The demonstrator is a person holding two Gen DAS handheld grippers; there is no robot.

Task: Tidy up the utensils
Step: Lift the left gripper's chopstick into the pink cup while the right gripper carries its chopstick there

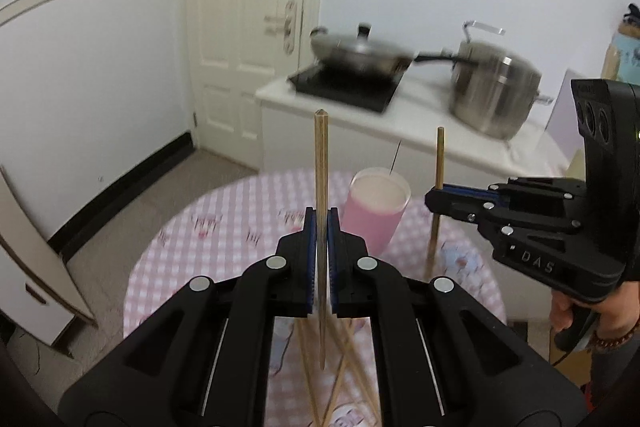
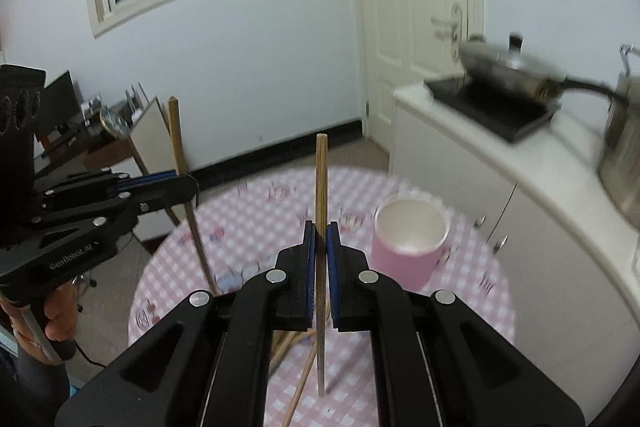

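My left gripper (image 1: 321, 227) is shut on a wooden chopstick (image 1: 320, 163) and holds it upright above the table. My right gripper (image 2: 321, 239) is shut on another chopstick (image 2: 321, 179), also upright. The right gripper also shows in the left wrist view (image 1: 434, 201), right of the cup, and the left gripper in the right wrist view (image 2: 190, 187). A pink cup (image 1: 374, 215) with a white inside stands on the round pink checked table (image 1: 208, 219); it also shows in the right wrist view (image 2: 408, 247). Several loose chopsticks (image 1: 340, 379) lie crossed on the table below the grippers.
A white counter (image 1: 420, 131) behind the table carries a black cooktop (image 1: 348, 87) with a lidded pan (image 1: 360, 55) and a steel pot (image 1: 494, 87). A white door (image 1: 248, 27) is at the back. A board (image 1: 36, 287) leans at the left.
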